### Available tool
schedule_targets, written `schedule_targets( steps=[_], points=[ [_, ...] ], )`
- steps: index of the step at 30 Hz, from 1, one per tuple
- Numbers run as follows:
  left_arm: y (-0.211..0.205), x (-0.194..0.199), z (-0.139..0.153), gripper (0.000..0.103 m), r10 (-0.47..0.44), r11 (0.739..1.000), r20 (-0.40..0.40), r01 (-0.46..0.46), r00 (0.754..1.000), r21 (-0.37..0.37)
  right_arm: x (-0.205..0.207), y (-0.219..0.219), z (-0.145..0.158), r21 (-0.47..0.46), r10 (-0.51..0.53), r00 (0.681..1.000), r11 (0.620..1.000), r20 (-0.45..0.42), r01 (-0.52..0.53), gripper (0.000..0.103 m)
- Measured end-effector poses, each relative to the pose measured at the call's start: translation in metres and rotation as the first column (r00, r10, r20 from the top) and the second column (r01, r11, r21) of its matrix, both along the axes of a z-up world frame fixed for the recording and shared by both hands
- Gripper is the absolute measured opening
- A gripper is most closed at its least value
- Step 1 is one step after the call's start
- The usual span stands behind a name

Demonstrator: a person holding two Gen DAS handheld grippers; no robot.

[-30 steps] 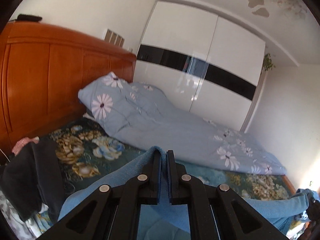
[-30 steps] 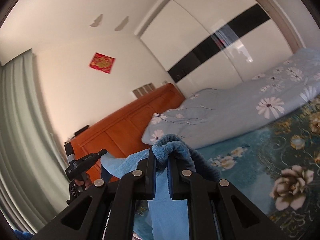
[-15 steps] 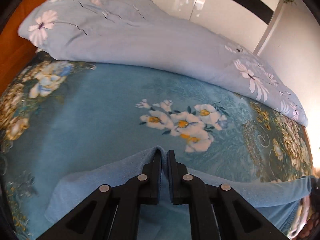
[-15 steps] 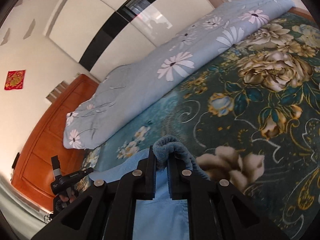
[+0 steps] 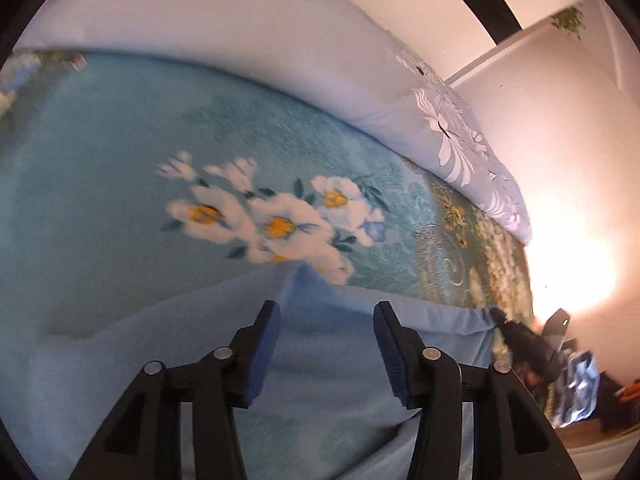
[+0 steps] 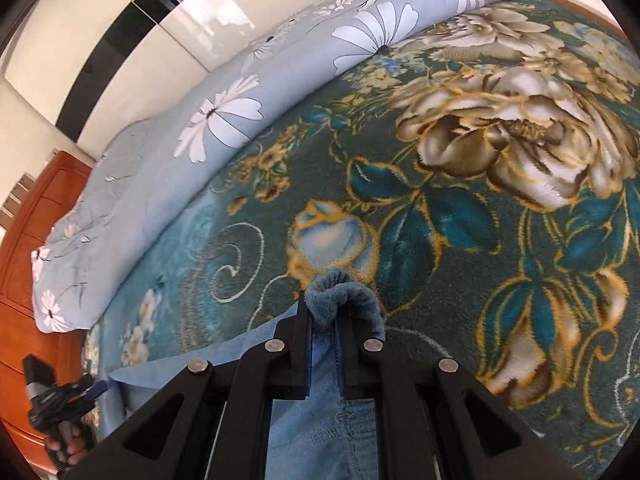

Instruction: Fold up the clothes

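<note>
A light blue fleece garment (image 5: 328,380) lies spread on the floral bed blanket (image 5: 120,184). In the left wrist view my left gripper (image 5: 326,320) hangs just over its far edge with the jaws opening; the raised fold of cloth (image 5: 292,276) stands free ahead of the blue pads (image 5: 266,344), which do not press on it. In the right wrist view my right gripper (image 6: 323,332) is shut on a bunched edge of the same garment (image 6: 340,292), low over the blanket. Each gripper shows small in the other's view: the right gripper (image 5: 524,340), the left gripper (image 6: 60,400).
A pale blue duvet with white daisies (image 6: 240,112) lies bunched along the far side of the bed. An orange wooden headboard (image 6: 24,248) and a white wardrobe with a black band (image 6: 120,40) stand behind. Crumpled clothes (image 5: 580,384) lie at the right edge.
Both grippers have swung down from near level onto the bed, bringing the garment with them. The left jaws, earlier shut on the cloth, now stand apart and the cloth edge lies free.
</note>
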State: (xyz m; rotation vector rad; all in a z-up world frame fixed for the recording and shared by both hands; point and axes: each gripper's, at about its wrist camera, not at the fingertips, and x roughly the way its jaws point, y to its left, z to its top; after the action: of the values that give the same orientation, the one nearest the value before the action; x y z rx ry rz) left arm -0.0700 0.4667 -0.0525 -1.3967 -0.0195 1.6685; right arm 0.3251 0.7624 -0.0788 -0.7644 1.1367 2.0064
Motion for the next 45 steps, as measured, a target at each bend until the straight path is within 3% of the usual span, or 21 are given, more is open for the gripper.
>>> schedule_targets(
  steps=[4,5,6,8,12,14,16,21,26,27,29,30,32,35,37,39,42,45],
  points=[
    [-0.054,0.01,0.024,0.061,-0.001,0.999,-0.188,-0.009,0.982,-0.052,-0.006,-0.01,0.011,0.034,0.022,1.0,0.999,0.013,-0.023,0.013],
    [-0.07,0.015,0.026,0.062,-0.004,0.998,-0.221,-0.009,0.975,-0.06,-0.004,-0.016,0.018,0.049,0.028,1.0,0.998,0.002,-0.028,0.027],
    [-0.086,0.019,0.027,0.063,-0.008,0.998,-0.253,-0.009,0.967,-0.067,-0.001,-0.026,0.026,0.07,0.04,0.999,0.997,-0.022,-0.039,0.05],
    [-0.114,0.032,0.025,0.064,-0.032,0.995,-0.325,-0.001,0.945,-0.101,0.008,-0.046,0.042,0.113,0.067,0.995,0.992,-0.071,-0.059,0.066],
    [-0.147,0.063,0.0,0.064,-0.147,0.975,-0.451,0.053,0.881,-0.214,0.018,-0.099,0.066,0.196,0.162,0.982,0.971,-0.099,-0.14,0.072],
    [-0.156,0.073,-0.013,0.064,-0.18,0.963,-0.515,0.042,0.838,-0.267,0.023,-0.124,0.069,0.193,0.211,0.973,0.963,-0.096,-0.19,0.072],
    [-0.155,0.075,-0.027,0.064,-0.207,0.951,-0.536,0.041,0.818,-0.306,0.027,-0.148,0.071,0.189,0.259,0.961,0.953,-0.093,-0.238,0.072],
    [-0.147,0.077,-0.052,0.062,-0.284,0.93,-0.49,0.112,0.824,-0.351,0.03,-0.181,0.076,0.167,0.303,0.948,0.944,-0.093,-0.285,0.072],
    [-0.154,0.075,-0.053,0.062,-0.256,0.945,-0.498,0.107,0.829,-0.308,0.032,-0.197,0.087,0.18,0.313,0.945,0.939,-0.095,-0.293,0.072],
    [-0.156,0.075,-0.053,0.057,-0.244,0.95,-0.503,0.1,0.829,-0.295,0.031,-0.199,0.088,0.187,0.316,0.945,0.937,-0.088,-0.296,0.072],
    [-0.16,0.075,-0.051,0.031,-0.22,0.959,-0.515,0.086,0.829,-0.271,0.027,-0.203,0.087,0.184,0.316,0.946,0.937,-0.079,-0.297,0.072],
    [-0.163,0.074,-0.051,0.011,-0.206,0.963,-0.518,0.079,0.83,-0.256,0.026,-0.204,0.086,0.174,0.314,0.946,0.939,-0.081,-0.297,0.072],
    [-0.172,0.061,-0.047,0.006,-0.143,0.983,-0.463,0.071,0.875,-0.168,0.024,-0.204,0.081,0.15,0.311,0.947,0.943,-0.084,-0.297,0.072],
    [-0.192,0.029,-0.033,0.005,0.017,0.999,-0.424,-0.033,0.906,-0.029,0.019,-0.206,0.075,0.122,0.312,0.947,0.946,-0.074,-0.301,0.072],
    [-0.208,0.002,-0.022,0.005,0.129,0.992,-0.372,-0.115,0.919,0.059,0.016,-0.208,0.072,0.112,0.313,0.948,0.946,-0.062,-0.305,0.072],
    [-0.225,-0.033,-0.009,0.005,0.237,0.968,-0.288,-0.2,0.928,0.153,0.014,-0.209,0.07,0.109,0.311,0.949,0.946,-0.05,-0.304,0.072],
    [-0.233,-0.082,0.0,0.005,0.342,0.933,-0.197,-0.307,0.919,0.186,0.012,-0.21,0.066,0.103,0.304,0.952,0.948,-0.034,-0.3,0.072],
    [-0.219,-0.112,0.003,0.005,0.367,0.928,-0.189,-0.345,0.911,0.141,0.009,-0.208,0.059,0.085,0.283,0.959,0.956,-0.021,-0.28,0.072]
  ],
)
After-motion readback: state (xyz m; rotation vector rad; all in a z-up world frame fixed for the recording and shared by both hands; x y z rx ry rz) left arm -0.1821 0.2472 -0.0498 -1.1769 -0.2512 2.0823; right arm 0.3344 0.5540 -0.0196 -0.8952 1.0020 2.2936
